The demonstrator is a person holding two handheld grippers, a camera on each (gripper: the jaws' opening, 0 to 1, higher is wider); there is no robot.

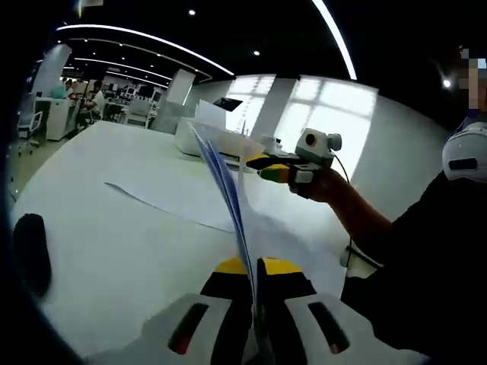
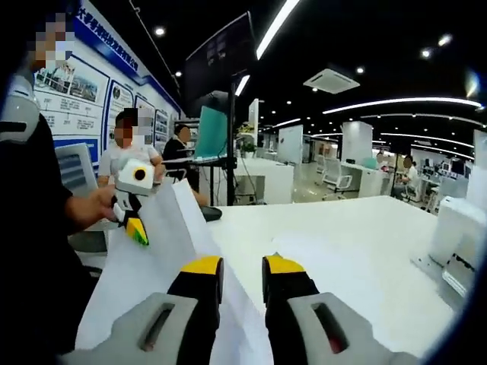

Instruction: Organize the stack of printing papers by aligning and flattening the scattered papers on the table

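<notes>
In the left gripper view the left claw [image 1: 255,268] is closed on the stack of papers [image 1: 228,190], which stands on edge between its yellow-tipped jaws and runs away toward the right claw [image 1: 268,169]; that claw, held in a hand [image 1: 323,185] with a forearm reaching in from the right, grips the far end of the stack. A single loose sheet [image 1: 163,194] lies flat on the white counter [image 1: 114,243] to the left of the raised stack, and a white printer-like box [image 1: 202,137] sits at the counter's far edge. The right gripper view gives the other side: the right claw [image 2: 242,268] has its jaws set apart with a gap between the yellow tips, and the papers [image 2: 163,236] rise to the left of that gap, so whether a jaw presses them there is hard to judge. The left claw [image 2: 137,230] pinches the sheets' upper left edge, held by a hand [image 2: 99,205] beside a dark sleeve. A white machine [image 2: 456,236] is cut off at the right. Seated people and desks fill the blurred office background behind the counter [image 2: 365,251].
</notes>
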